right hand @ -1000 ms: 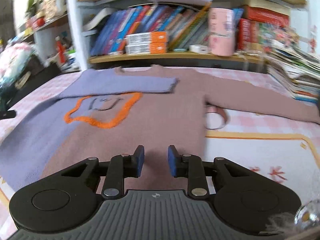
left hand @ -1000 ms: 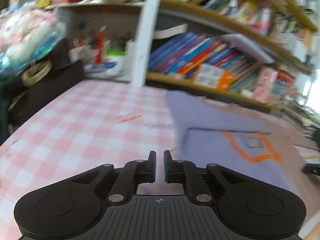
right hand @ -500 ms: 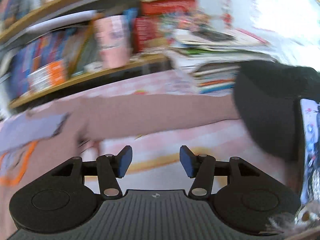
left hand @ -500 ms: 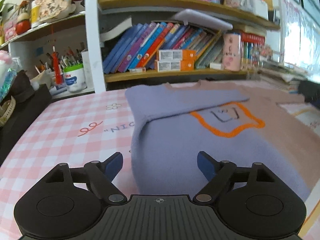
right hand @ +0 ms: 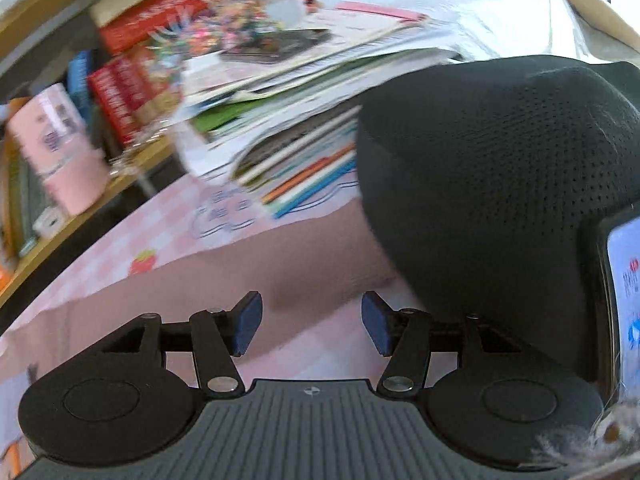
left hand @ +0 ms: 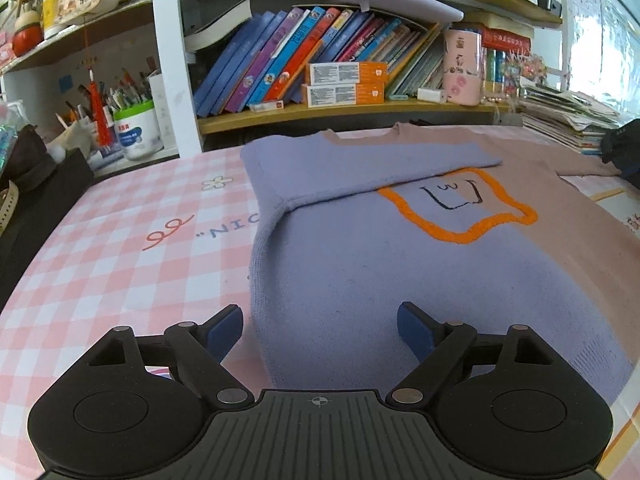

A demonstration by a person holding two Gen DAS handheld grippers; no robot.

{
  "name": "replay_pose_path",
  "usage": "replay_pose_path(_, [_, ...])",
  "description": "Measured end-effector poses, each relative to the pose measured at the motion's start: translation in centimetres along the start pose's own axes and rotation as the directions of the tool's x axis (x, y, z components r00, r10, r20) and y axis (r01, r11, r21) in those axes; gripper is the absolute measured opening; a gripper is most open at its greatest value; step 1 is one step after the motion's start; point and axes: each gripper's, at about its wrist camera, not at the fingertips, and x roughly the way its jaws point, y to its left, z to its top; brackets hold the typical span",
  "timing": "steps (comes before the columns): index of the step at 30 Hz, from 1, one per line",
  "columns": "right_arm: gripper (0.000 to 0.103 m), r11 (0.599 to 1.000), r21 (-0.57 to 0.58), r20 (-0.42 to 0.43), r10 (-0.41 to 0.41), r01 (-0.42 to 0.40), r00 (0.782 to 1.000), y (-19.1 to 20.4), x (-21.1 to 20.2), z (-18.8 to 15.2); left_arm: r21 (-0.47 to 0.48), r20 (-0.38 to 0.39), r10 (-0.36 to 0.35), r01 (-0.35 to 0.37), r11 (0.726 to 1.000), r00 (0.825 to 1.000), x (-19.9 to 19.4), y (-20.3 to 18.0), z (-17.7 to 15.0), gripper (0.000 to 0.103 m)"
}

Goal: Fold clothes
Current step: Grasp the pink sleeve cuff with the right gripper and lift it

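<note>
A sweater (left hand: 360,248), lavender on the left and dusty pink on the right with an orange-outlined patch (left hand: 460,208), lies flat on the pink checked tablecloth (left hand: 120,240). Its left sleeve is folded across the chest. My left gripper (left hand: 320,332) is open and empty, just above the sweater's near left hem. My right gripper (right hand: 312,326) is open and empty above the outstretched pink right sleeve (right hand: 240,280), whose end runs under a black mesh object (right hand: 500,200).
A bookshelf with books (left hand: 300,60) and a pink cup (left hand: 462,68) stands behind the table. A pen pot (left hand: 134,128) and dark items sit at the left. A stack of magazines (right hand: 300,120) and a phone (right hand: 624,300) lie at the right.
Both grippers have opened wide. The left one has swung to face the sweater and settled. The right one has swung right along the pink sleeve towards the black mesh object.
</note>
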Motion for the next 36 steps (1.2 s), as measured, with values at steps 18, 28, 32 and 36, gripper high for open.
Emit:
replay_pose_path(18, [0.005,0.973,0.109,0.136,0.187,-0.203,0.973,0.8,-1.4,1.4,0.01,-0.008,0.01,-0.01,1.0,1.0,0.2,-0.2,0.0,0.091])
replay_pose_path(28, [0.005,0.77,-0.316,0.087,0.605,-0.554,0.791,18.8,-11.6,0.0,0.049,0.004,0.048,-0.048,0.998,0.999,0.1,-0.9,0.0,0.092])
replay_pose_path(32, [0.005,0.652,-0.428,-0.024,0.684,-0.626,0.729,25.8,-12.5,-4.2,0.068,0.011,0.056,-0.056,0.996,0.998,0.0,-1.2,-0.1,0.093])
replay_pose_path(36, [0.005,0.573,-0.458,-0.126,0.715,-0.68,0.687,30.6,-11.8,-9.0,0.094,0.019,0.042,-0.043,0.995,0.999,-0.2,-1.6,-0.1,0.093])
